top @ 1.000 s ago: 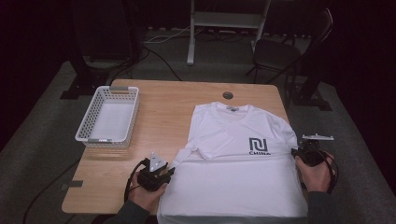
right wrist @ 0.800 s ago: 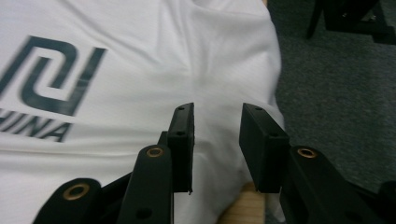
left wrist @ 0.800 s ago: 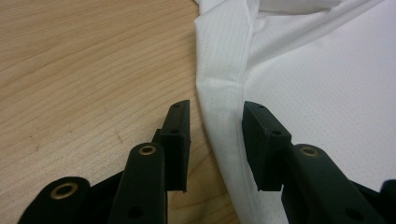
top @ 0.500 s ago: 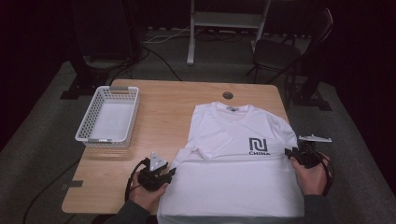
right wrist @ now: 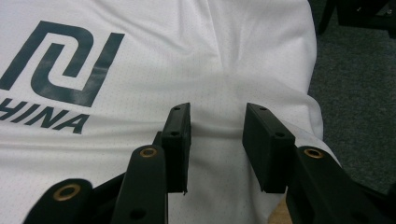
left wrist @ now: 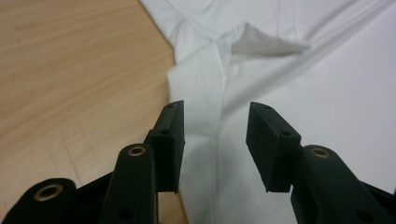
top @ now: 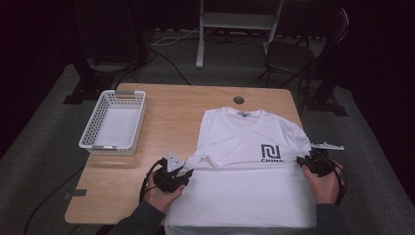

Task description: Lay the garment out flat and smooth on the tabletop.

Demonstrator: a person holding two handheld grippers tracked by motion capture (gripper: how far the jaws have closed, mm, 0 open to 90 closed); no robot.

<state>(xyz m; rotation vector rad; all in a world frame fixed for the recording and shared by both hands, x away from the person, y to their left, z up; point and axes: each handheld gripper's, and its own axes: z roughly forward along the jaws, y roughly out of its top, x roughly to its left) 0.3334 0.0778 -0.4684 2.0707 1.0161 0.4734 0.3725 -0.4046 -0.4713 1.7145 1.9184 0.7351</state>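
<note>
A dark room with grey carpet surrounds a light wooden surface (top: 171, 117) in the middle of the high view; a chair (top: 293, 54) and a white stand (top: 230, 22) sit along the top of the frame. A white slatted basket (top: 113, 122) stands at the surface's left side, well apart from the shirt. A white T-shirt (top: 244, 191) lies flat across the centre right and lower right of the frame, folded over at its middle, collar toward the far edge. Its chest bears a dark squared logo with the word "CHINA" (top: 270, 160) beneath it; in the right gripper view the letters "HINA" (right wrist: 42, 119) can be read at the left edge. A small tag inside the collar is too small to read.

The left gripper (top: 182, 172) sits at the shirt's left edge by the tucked sleeve. Its jaws have just been opening and stand apart over the fabric fold, pressing on nothing. The right gripper (top: 304, 159) is at the shirt's right edge, lower right of the frame. Its jaws have likewise just been opening and are released above the cloth.
</note>
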